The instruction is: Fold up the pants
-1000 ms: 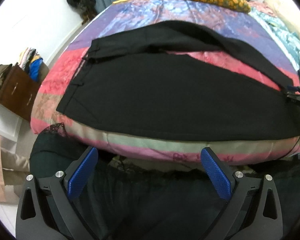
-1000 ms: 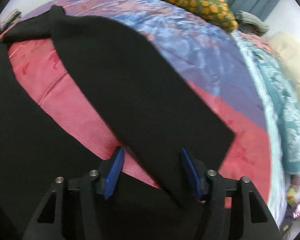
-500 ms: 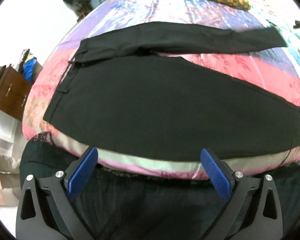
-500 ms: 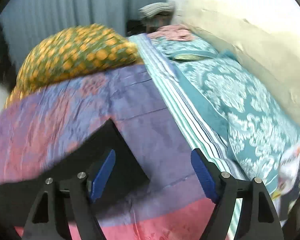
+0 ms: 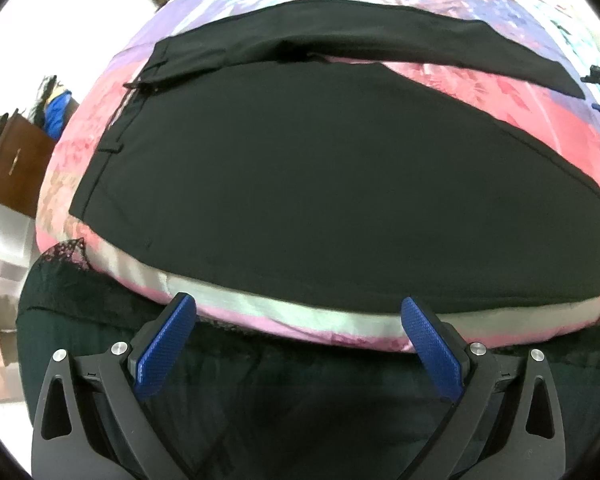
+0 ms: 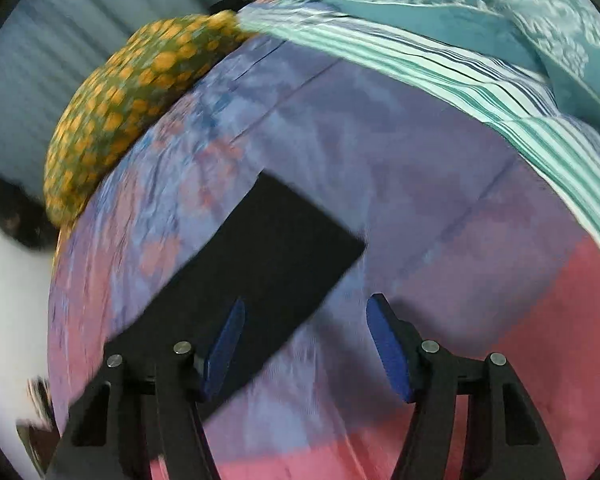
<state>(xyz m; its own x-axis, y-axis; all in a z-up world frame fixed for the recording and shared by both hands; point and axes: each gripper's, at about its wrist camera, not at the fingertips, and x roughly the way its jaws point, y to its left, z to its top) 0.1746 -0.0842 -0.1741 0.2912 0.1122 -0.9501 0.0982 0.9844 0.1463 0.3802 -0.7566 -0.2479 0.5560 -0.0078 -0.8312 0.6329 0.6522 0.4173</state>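
Observation:
Black pants [image 5: 320,184] lie spread flat on a pink and purple quilt [image 5: 500,96], waistband at the left, the two legs splayed apart toward the right. My left gripper [image 5: 298,334] is open and empty, just short of the bed's near edge below the near leg. In the right wrist view the hem end of the far leg [image 6: 276,264] lies flat on the quilt [image 6: 420,208]. My right gripper [image 6: 304,340] is open and empty, with the hem corner reaching between its fingers.
An orange-dotted green pillow [image 6: 132,92] lies at the head of the bed. A teal patterned cover [image 6: 500,20] and striped sheet [image 6: 480,92] lie to the right. A brown box [image 5: 16,164] with clothes stands on the floor at the left.
My right gripper let go of the far leg, which now lies flat and stretched out, then swung back over its hem. My left gripper moved closer to the bed.

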